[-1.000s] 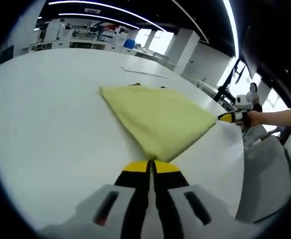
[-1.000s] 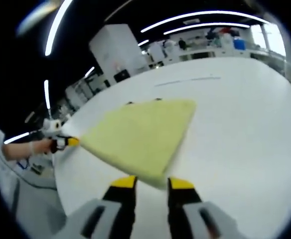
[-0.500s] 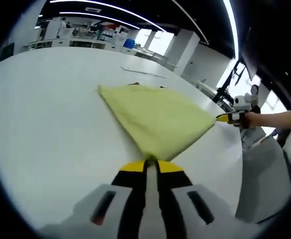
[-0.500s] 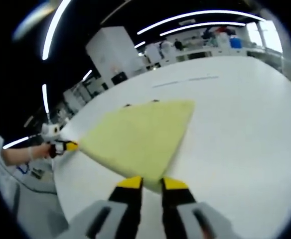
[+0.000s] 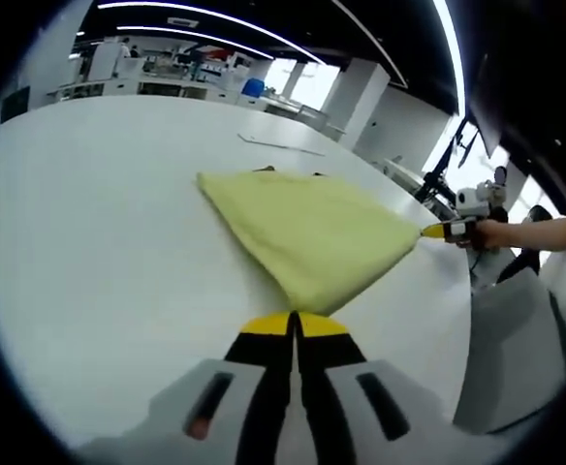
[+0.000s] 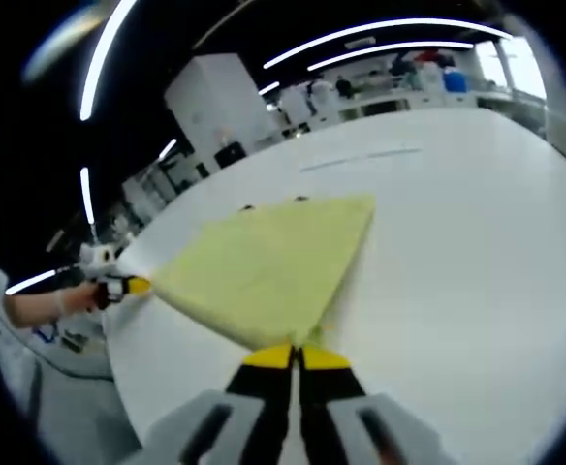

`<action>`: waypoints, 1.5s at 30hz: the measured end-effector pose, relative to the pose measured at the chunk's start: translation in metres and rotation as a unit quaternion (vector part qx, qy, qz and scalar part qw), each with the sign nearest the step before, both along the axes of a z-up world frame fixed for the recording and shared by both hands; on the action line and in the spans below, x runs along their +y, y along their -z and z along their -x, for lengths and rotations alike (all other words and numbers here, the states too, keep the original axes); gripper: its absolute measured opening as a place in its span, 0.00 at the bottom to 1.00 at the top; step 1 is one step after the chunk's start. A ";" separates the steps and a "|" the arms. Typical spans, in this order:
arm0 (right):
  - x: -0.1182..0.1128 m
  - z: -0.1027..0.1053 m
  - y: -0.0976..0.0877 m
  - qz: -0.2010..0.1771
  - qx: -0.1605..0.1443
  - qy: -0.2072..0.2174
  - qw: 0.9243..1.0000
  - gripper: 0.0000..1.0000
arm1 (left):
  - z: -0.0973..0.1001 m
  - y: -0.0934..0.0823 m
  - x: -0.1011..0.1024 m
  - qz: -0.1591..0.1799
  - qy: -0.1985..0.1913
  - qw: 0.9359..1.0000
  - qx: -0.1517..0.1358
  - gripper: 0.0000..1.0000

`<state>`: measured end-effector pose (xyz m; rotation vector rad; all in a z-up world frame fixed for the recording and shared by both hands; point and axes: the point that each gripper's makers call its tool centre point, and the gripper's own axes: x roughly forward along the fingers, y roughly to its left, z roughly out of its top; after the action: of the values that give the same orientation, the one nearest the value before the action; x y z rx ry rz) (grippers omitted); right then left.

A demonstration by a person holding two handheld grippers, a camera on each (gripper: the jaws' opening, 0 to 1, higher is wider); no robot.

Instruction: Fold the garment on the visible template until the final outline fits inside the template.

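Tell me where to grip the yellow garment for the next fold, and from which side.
Grip the yellow garment by its two near corners, coming in low along the white table from the near edge. It lies flat, so only edges and corners give the jaws purchase. The left gripper and right gripper already look shut on those corners.

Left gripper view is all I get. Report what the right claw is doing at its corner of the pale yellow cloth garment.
Observer: In the right gripper view, the right claw has its jaws together on the nearest corner of the pale yellow cloth garment.
Operator: Now describe my left claw as seen from that side.
Observer: The left claw has its yellow tips at the garment's far left corner, near the edge of the white table, and a person's hand holds it.
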<state>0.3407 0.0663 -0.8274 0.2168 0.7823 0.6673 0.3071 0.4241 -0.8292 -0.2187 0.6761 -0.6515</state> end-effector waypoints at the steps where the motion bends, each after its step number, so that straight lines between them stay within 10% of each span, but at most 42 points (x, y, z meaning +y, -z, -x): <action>1: 0.000 0.001 -0.001 -0.001 0.000 0.000 1.000 0.00 | 0.001 -0.001 0.004 0.000 0.000 1.000 -0.002 0.00; 27: -0.010 0.067 0.000 0.004 0.020 -0.055 0.998 0.00 | 0.076 -0.011 -0.014 0.006 0.024 1.000 0.014 0.00; 45: -0.022 0.076 -0.002 0.019 0.006 -0.034 0.999 0.01 | 0.078 -0.009 0.007 0.004 -0.003 1.000 -0.007 0.00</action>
<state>0.2644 0.0444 -0.8252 0.1612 0.8166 0.7150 0.2294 0.4307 -0.8200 -0.2237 0.6596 -0.6500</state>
